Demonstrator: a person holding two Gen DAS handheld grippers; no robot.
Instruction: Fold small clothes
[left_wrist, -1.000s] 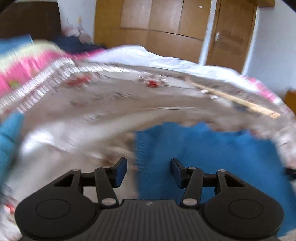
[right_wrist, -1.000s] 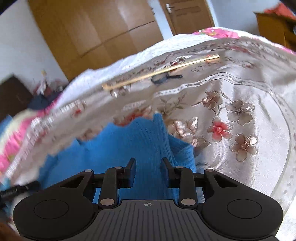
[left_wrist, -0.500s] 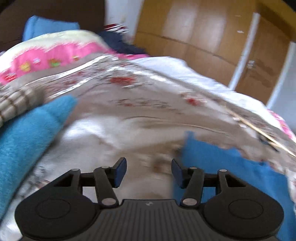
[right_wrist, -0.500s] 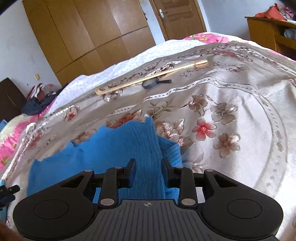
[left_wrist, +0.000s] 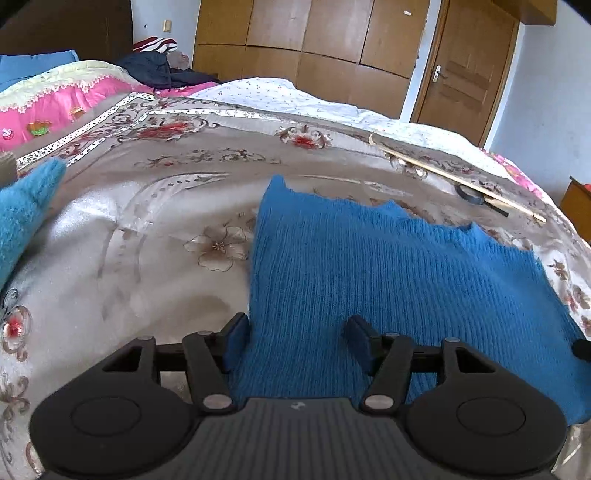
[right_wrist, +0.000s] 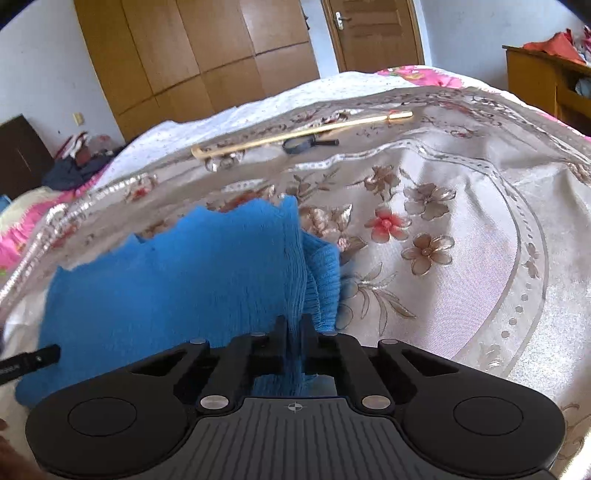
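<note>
Two tongs work over a bed covered by a shiny beige bedspread printed with flowers, and on it lies the task's thing, a blue knitted garment, spread flat near the bed's near edge. Largest after the bed is that knit: in the left wrist view it fills the lower right, its far hem jagged, its left edge running straight down to the left tongs. Those tongs stand apart, and their jaws have just been opening; the knit's left edge lies between them, the left pad just outside that edge and the right pad over the cloth, neither pressing on it.

The right tongs are together, clamped on a bunched ridge of the blue knitted garment at its right side, the jaws having just been closing; the cloth gathers into pleats where it enters them, and a folded flap lies just to the right.

A lighter teal fuzzy cloth sits at the left edge of the left view, apart from the knit. Near the far side of the bedspread lies a long thin wooden stick, with a small dark magnifying glass just beside it.

At the lower left of the right view, a dark bar carries small pale lettering, too blurred to read. Each gripper body bears a small pale emblem with no legible words.
</note>
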